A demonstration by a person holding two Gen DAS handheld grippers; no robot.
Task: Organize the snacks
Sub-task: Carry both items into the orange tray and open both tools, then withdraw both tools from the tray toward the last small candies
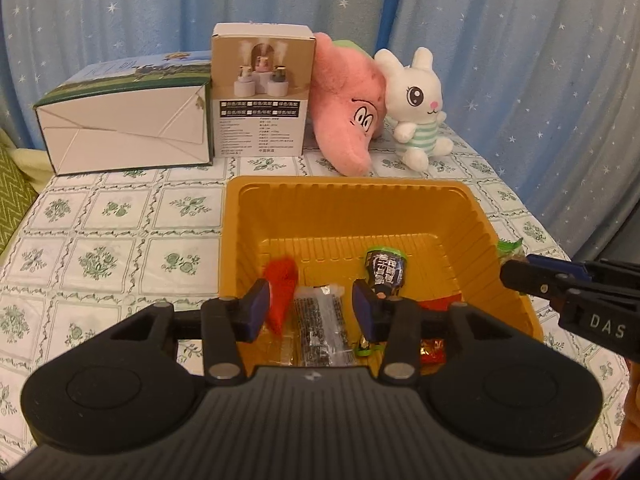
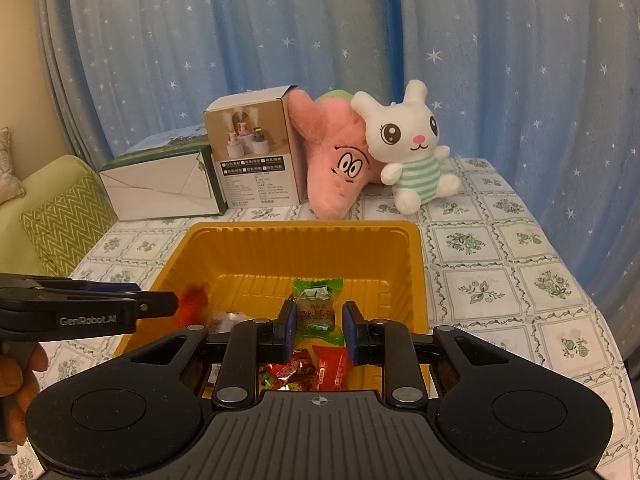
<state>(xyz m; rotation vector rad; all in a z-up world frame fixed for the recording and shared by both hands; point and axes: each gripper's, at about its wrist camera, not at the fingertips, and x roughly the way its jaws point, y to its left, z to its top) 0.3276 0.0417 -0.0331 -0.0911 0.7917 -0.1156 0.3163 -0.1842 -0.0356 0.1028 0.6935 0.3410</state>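
Candy in green wrapper point(image 2: 317, 311) sits clamped in right gripper point(image 2: 319, 330) over yellow tray point(image 2: 304, 227); light, crinkly, slippery, so grip mid-body, not the twisted ends. Left gripper point(image 1: 310, 310) partly open, holding nothing, above the tray's snacks.

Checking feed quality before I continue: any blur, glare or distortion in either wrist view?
Left wrist: strong fisheye bending with dark corners; the red snack in the yellow tray is smeared, the rest sharp. Right wrist: same curvature, warm dim light, mild glare on the green-wrapped candy; the plush rabbit is crisp.
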